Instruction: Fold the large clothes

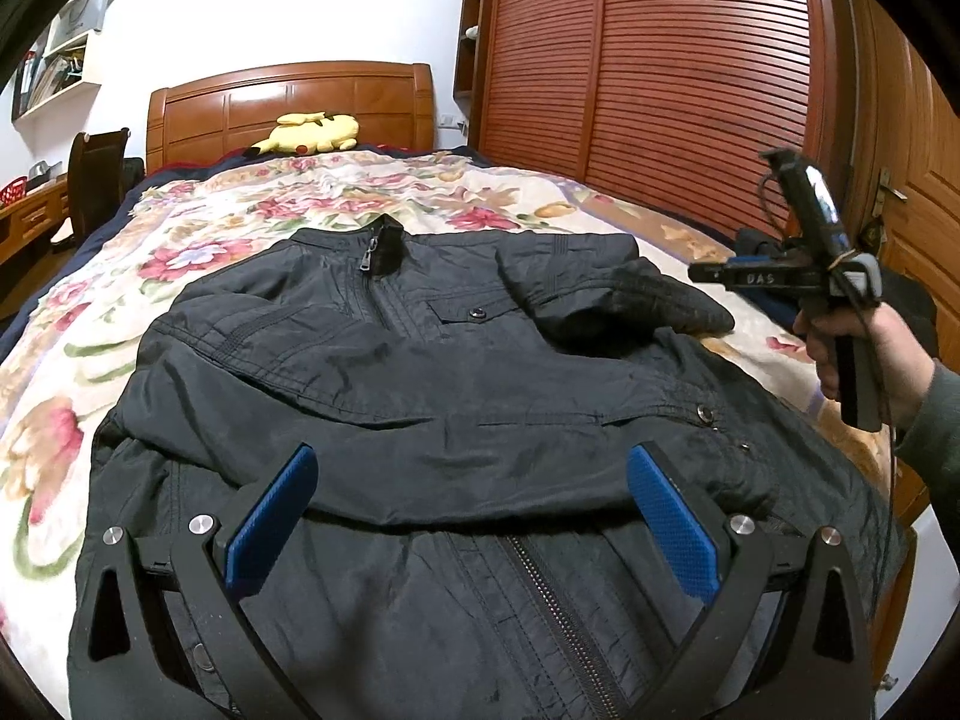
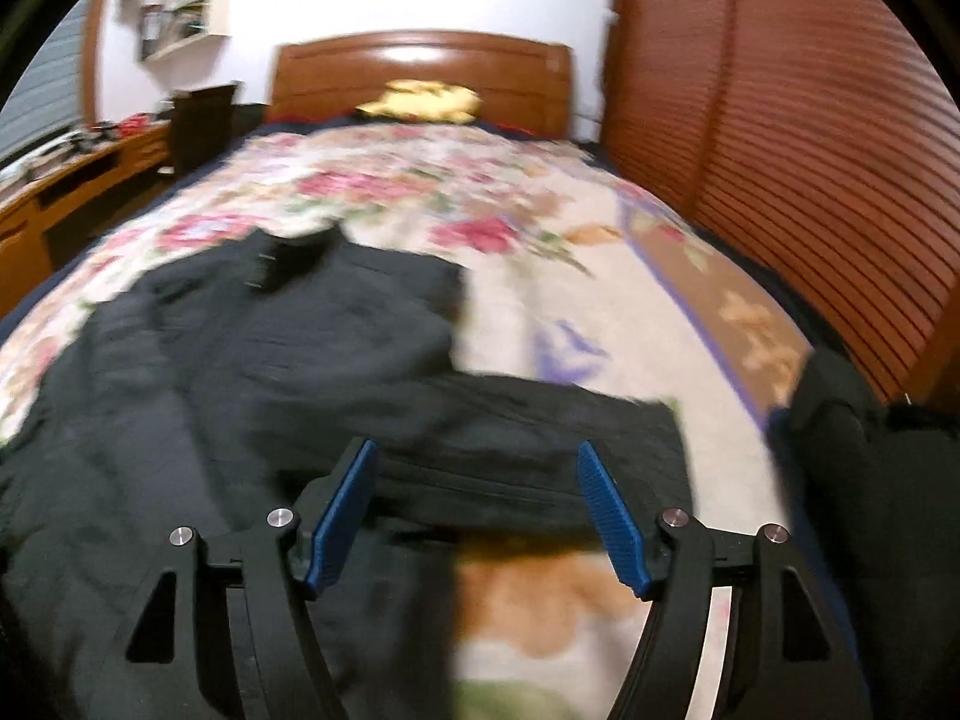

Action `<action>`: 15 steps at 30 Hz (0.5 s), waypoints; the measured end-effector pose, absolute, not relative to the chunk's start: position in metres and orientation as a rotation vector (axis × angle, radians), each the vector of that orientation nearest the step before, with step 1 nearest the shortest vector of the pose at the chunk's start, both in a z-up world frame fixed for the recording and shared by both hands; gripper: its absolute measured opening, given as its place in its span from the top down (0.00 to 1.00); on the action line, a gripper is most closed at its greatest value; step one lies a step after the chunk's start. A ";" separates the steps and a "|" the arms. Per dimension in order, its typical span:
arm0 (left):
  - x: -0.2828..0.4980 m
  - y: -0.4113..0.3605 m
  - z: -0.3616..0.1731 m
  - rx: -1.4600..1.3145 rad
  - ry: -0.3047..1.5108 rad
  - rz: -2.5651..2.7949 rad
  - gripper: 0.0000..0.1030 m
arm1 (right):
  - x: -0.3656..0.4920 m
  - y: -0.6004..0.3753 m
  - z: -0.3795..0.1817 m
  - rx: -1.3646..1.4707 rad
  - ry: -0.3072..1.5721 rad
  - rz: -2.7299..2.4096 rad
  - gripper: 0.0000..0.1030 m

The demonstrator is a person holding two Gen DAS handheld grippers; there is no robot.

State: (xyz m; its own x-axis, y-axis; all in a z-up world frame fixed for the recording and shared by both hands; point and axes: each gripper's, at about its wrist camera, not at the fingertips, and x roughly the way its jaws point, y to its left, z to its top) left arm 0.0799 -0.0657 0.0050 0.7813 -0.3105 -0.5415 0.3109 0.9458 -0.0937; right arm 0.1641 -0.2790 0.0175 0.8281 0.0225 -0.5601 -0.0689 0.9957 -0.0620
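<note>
A black zip jacket (image 1: 420, 372) lies front up on the floral bedspread (image 1: 90, 312), collar toward the headboard. One sleeve is folded across its middle, and the other sleeve with a knit cuff (image 1: 666, 300) lies at the right. My left gripper (image 1: 471, 462) is open and empty just above the folded sleeve. My right gripper (image 2: 477, 456) is open and empty over the jacket's right side (image 2: 528, 438); that view is blurred. The right gripper's body (image 1: 798, 276) shows held in a hand at the right of the left wrist view.
A wooden headboard (image 1: 288, 102) with a yellow plush toy (image 1: 312, 132) stands at the far end. A louvred wooden wardrobe (image 1: 648, 72) runs along the bed's right side. A desk and chair (image 1: 90, 180) stand at the left. More dark clothing (image 2: 852, 420) lies at the right edge.
</note>
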 end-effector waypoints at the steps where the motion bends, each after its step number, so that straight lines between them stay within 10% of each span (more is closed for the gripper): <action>1: 0.080 -0.066 0.005 0.001 0.585 -0.336 0.00 | 0.170 -0.283 0.012 -0.072 0.609 0.025 0.31; 15: 0.083 -0.069 0.000 0.016 0.598 -0.330 0.00 | 0.222 -0.330 -0.025 0.041 0.798 -0.088 0.24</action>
State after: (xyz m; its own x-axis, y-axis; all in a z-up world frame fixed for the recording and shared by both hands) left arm 0.0827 -0.0688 0.0003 0.7759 -0.3002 -0.5549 0.3095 0.9475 -0.0799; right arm 0.2217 -0.3300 -0.0246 0.6949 -0.0628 -0.7163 0.0941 0.9956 0.0040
